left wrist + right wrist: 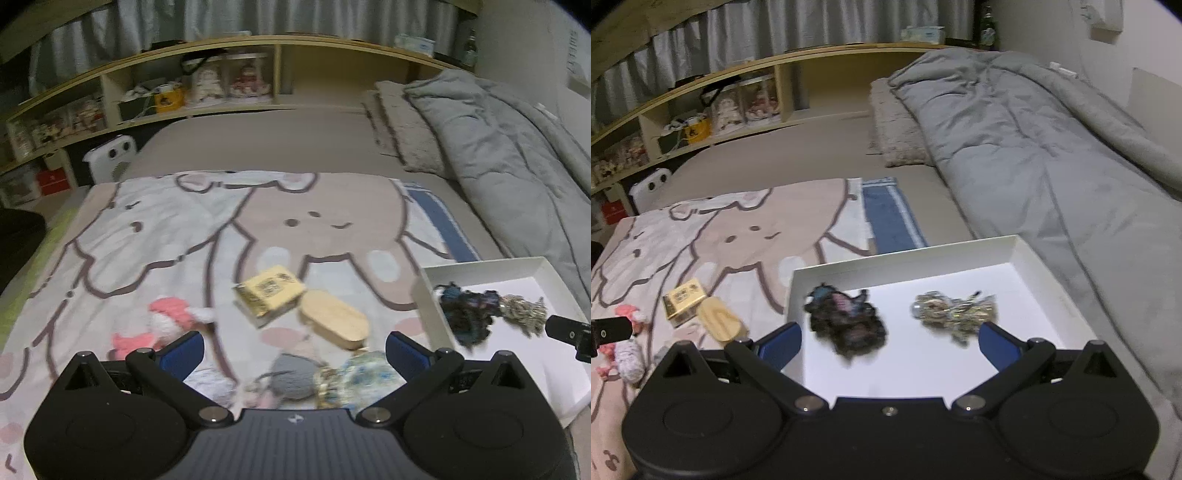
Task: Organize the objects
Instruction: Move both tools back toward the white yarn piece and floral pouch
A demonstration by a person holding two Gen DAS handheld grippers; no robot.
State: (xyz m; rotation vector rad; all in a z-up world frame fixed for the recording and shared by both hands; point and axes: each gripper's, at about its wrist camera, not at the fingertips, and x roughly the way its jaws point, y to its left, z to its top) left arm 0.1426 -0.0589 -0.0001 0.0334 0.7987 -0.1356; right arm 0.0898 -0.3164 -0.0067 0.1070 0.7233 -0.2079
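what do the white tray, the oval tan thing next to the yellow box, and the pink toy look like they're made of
White tray: likely cardboard, matte, with thin folded walls.
Oval tan thing: seemingly light unfinished wood, smooth and pale; blur leaves it open.
Pink toy: plush fabric, fuzzy outline.

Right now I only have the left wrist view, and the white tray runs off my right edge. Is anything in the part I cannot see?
Observer: No. It holds only the dark fabric bundle and the silvery tangle, lying apart; the rest of the white tray is bare.
Operator: I only see a tip of the right gripper. Is it holding something?
Observer: No. The right gripper is open and empty, over the tray's near side.
Operator: What lies beyond the tray?
Observer: The grey duvet runs along its right wall.
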